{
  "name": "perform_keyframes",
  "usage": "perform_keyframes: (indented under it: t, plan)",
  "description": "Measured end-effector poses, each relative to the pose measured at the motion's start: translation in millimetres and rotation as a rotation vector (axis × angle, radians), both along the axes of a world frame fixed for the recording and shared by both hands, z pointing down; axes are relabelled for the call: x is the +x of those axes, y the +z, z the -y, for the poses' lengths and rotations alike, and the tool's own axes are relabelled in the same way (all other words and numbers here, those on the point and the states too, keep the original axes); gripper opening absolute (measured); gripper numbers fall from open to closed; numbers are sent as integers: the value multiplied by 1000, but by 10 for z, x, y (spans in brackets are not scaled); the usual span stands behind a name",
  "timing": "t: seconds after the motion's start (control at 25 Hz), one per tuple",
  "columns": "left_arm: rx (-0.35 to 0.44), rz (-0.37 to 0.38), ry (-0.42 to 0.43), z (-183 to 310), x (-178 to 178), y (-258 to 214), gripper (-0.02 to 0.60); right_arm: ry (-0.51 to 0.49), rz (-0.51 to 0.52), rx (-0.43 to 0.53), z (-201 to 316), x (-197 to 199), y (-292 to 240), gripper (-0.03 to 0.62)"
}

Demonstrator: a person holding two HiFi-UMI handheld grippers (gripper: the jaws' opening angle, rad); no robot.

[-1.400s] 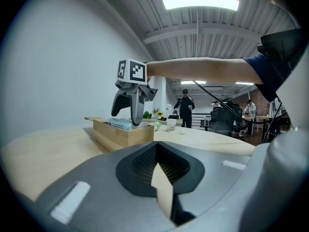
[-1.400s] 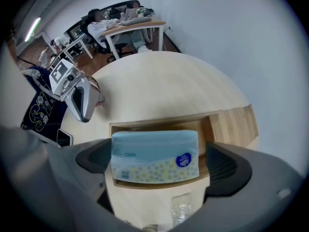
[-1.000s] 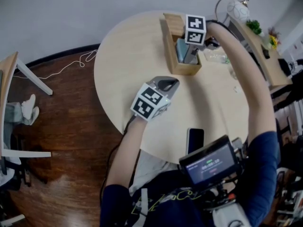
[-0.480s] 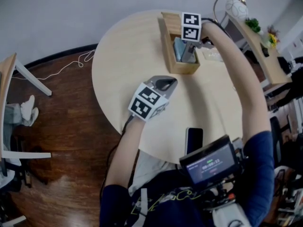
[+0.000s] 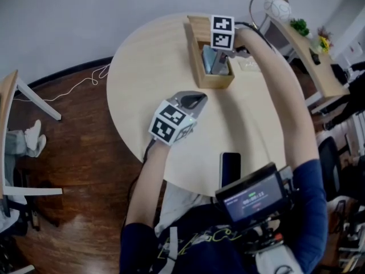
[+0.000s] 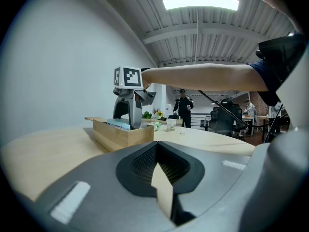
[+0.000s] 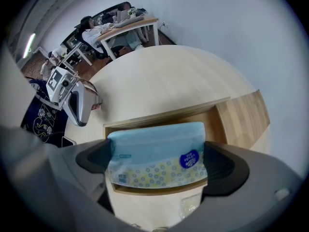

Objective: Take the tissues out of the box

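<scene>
A long open wooden box [image 5: 209, 80] lies at the far side of the round table [image 5: 142, 67]. My right gripper [image 5: 219, 63] reaches down into it and is shut on a light blue tissue pack [image 7: 154, 151] with a dotted pattern and a blue round label. The right gripper view has the pack clamped across between both jaws of the right gripper [image 7: 157, 170], just above the box [image 7: 164, 117]. My left gripper [image 5: 193, 101] rests on the table nearer the person, shut and empty. From the left gripper [image 6: 159, 170] I see the box [image 6: 123, 132] and the right gripper [image 6: 126, 105] standing in it.
A black phone [image 5: 230, 169] lies near the table's front edge. A glass [image 6: 170, 124] and clear wrappers [image 5: 249, 65] sit to the right of the box. A side shelf with a plant [image 5: 298, 25] stands at the right. People and office chairs are in the background.
My right gripper with the tissue pack has risen slightly in the box. The left gripper has stayed where it was on the table.
</scene>
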State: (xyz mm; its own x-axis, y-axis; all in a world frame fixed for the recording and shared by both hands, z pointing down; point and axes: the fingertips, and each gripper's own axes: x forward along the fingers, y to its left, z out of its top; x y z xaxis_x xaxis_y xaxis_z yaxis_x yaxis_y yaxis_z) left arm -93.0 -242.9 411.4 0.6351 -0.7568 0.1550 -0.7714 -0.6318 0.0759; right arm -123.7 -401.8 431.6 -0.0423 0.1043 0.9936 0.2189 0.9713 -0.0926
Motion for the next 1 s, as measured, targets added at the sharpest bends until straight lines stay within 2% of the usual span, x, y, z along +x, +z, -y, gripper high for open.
perform_keyframes:
  t: [0.2,0.4,0.6,1.0]
  plan:
    - [2,1,-2,18,0,-6,5,-5,1,43,5,-2,-44,571]
    - [-2,2,-2,14,8,6,5,-99,13,86,-49,-41,-85,557]
    - [-1,1,-4,28,14,0,5,-144,8,115,-63,-10,-113,552]
    - [-3,1,-3,52,34,1,5,-165,-7,137,18,98,-184,549]
